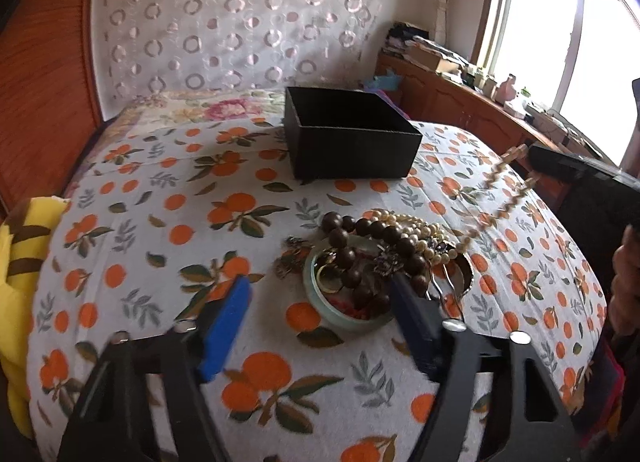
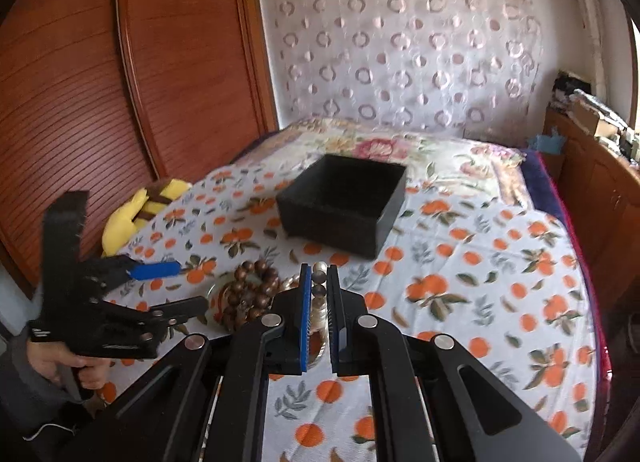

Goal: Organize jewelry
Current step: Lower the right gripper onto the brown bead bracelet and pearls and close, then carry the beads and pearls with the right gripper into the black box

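Observation:
A pile of jewelry lies on the orange-print cloth: a dark wooden bead bracelet (image 1: 360, 254), a pale green bangle (image 1: 340, 320) and more pearls (image 1: 416, 227). My left gripper (image 1: 316, 302) is open, its blue pads either side of the pile. My right gripper (image 2: 319, 282) is shut on a pearl necklace (image 2: 319, 294); in the left wrist view the strand (image 1: 504, 189) hangs from it, lifted above the pile. An open black box (image 1: 348, 133) stands beyond the pile; it also shows in the right wrist view (image 2: 340, 209).
A yellow plush toy (image 1: 20, 262) lies at the cloth's left edge. A wooden wardrobe (image 2: 100, 81) is on the left. A wooden cabinet with clutter (image 1: 460, 93) runs under the window on the right.

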`<state>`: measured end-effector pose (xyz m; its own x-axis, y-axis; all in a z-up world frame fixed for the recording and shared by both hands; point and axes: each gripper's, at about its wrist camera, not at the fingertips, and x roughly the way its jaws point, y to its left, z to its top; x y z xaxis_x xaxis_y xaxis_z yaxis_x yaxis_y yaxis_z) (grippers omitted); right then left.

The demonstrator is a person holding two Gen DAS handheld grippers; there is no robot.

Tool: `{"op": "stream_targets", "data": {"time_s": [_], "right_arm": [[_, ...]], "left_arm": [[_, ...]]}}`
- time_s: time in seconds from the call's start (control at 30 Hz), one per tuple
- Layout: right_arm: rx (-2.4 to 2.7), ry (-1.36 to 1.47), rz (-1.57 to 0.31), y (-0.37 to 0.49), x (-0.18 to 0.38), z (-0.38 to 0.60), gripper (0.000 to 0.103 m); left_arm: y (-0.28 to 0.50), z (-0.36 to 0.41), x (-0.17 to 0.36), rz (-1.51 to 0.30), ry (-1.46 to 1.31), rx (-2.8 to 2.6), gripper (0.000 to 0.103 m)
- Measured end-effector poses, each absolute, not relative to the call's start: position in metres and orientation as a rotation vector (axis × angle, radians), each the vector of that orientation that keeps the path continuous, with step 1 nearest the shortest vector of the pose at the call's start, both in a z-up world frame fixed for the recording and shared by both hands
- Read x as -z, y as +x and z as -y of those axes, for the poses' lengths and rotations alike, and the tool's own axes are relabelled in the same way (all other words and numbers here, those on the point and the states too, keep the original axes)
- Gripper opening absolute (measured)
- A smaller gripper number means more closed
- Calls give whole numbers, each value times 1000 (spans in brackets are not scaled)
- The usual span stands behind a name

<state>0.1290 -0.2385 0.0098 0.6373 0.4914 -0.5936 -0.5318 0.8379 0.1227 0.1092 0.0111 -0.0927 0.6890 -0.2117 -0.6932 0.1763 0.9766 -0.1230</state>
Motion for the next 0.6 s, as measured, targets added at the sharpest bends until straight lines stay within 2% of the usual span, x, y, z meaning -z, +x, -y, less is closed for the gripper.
{"op": "stream_targets", "data": {"time_s": [0.07, 0.2, 0.27, 0.3, 0.37, 0.5, 0.57, 0.6], "right_arm": [[-571, -75, -640, 127, -16, 245, 8], [-560, -79, -627, 124, -21, 253, 8], [-555, -80, -623, 123, -23, 256, 8], [-553, -80, -622, 123, -23, 256, 8], [-550, -78, -622, 123, -24, 258, 9], [-549, -78, -621, 123, -24, 258, 9], [-549, -77, -623, 123, -24, 258, 9], [-548, -78, -623, 123, -23, 259, 9]], "left_arm": [[116, -7, 93, -791, -47, 229, 53], [128, 0, 94, -805, -45, 245, 48], [134, 4, 95, -814, -30, 250, 39], [137, 5, 95, -819, -23, 251, 38], [142, 6, 97, -821, -5, 235, 27], [150, 7, 99, -827, 6, 236, 25], [152, 6, 98, -820, 12, 223, 12], [152, 4, 96, -812, 0, 226, 12]]}}
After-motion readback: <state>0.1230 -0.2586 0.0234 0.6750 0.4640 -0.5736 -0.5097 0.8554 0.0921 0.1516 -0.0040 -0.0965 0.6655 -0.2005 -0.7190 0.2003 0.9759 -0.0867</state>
